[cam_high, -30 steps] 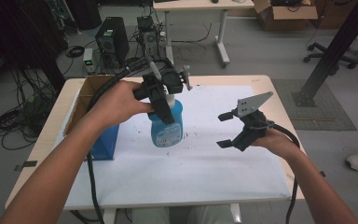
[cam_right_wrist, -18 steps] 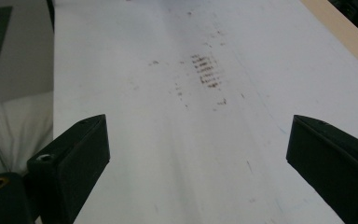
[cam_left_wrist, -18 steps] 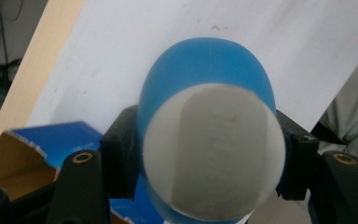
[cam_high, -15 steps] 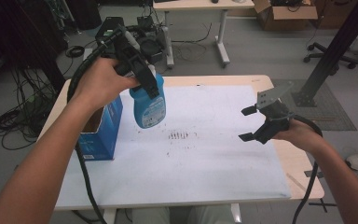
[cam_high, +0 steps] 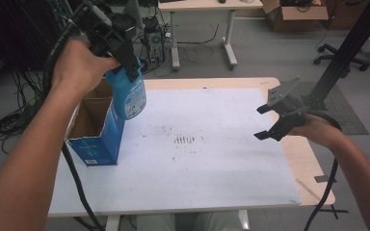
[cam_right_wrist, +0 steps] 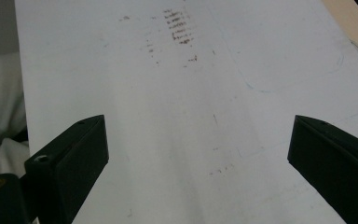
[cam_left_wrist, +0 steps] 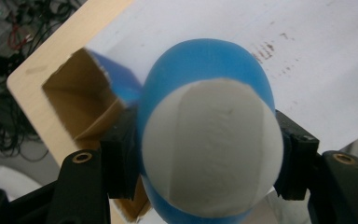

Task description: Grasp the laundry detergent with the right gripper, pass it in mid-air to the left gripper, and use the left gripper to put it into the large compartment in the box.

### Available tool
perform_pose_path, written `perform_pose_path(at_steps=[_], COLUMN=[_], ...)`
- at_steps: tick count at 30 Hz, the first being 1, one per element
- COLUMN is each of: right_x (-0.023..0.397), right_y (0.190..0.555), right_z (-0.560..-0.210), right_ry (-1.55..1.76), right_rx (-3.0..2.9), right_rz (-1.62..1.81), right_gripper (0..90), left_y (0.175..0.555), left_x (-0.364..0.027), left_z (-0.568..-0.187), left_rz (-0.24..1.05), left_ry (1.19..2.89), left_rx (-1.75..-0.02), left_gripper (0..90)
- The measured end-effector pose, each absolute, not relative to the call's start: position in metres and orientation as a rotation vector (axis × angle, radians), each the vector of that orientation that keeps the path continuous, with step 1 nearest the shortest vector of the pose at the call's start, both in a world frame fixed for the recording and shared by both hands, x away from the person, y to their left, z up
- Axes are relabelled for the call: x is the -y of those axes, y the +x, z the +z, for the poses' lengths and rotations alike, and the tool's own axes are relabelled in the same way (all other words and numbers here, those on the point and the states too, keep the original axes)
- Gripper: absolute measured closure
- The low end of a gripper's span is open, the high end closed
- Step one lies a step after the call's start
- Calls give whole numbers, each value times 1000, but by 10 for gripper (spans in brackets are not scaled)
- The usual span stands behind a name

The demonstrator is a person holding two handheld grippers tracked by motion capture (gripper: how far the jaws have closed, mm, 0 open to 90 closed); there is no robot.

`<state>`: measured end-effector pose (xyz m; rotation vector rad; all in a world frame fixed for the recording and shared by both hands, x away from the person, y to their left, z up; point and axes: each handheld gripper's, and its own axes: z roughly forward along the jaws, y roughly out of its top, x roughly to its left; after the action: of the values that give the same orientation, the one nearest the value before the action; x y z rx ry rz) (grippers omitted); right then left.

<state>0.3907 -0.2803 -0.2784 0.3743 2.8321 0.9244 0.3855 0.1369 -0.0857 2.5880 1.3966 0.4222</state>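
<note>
A blue bottle [cam_high: 130,96] with a white label hangs in the air at the upper left, tilted over the right rim of an open blue cardboard box [cam_high: 96,144]. My left gripper [cam_high: 125,60] is shut on the bottle's upper part. In the left gripper view the bottle [cam_left_wrist: 209,135] sits clamped between both pads, with the box's brown inside [cam_left_wrist: 81,100] below and to its left. My right gripper [cam_high: 266,122] hovers open above the table's right side, with nothing between its fingers. The right gripper view looks down between those wide-apart fingers at my right gripper [cam_right_wrist: 198,149] over bare white sheet.
A white sheet [cam_high: 207,159] covers the wooden table [cam_high: 313,173], with a patch of dark marks [cam_high: 185,139] near its middle. Beyond the far edge are another table's legs, cables and computer gear on the floor. A black post [cam_high: 347,53] rises at the right.
My left hand has lifted the bottle off the table and carried it left toward the box. The right gripper has drawn back to the right.
</note>
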Motion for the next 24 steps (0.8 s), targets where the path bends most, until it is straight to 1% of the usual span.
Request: perform_pose_path(at_steps=[11, 24], right_x=[286, 293], right_y=[392, 394], right_z=[-277, -276], right_ry=[354, 355], right_rx=[-2844, -2852], right_rz=[835, 787], right_gripper=[46, 52], left_y=[383, 382], left_x=[-175, -209], left_z=[-73, -67], left_rz=[464, 486], left_ry=[2454, 2305], left_rx=[-1640, -1839], left_gripper=[380, 380])
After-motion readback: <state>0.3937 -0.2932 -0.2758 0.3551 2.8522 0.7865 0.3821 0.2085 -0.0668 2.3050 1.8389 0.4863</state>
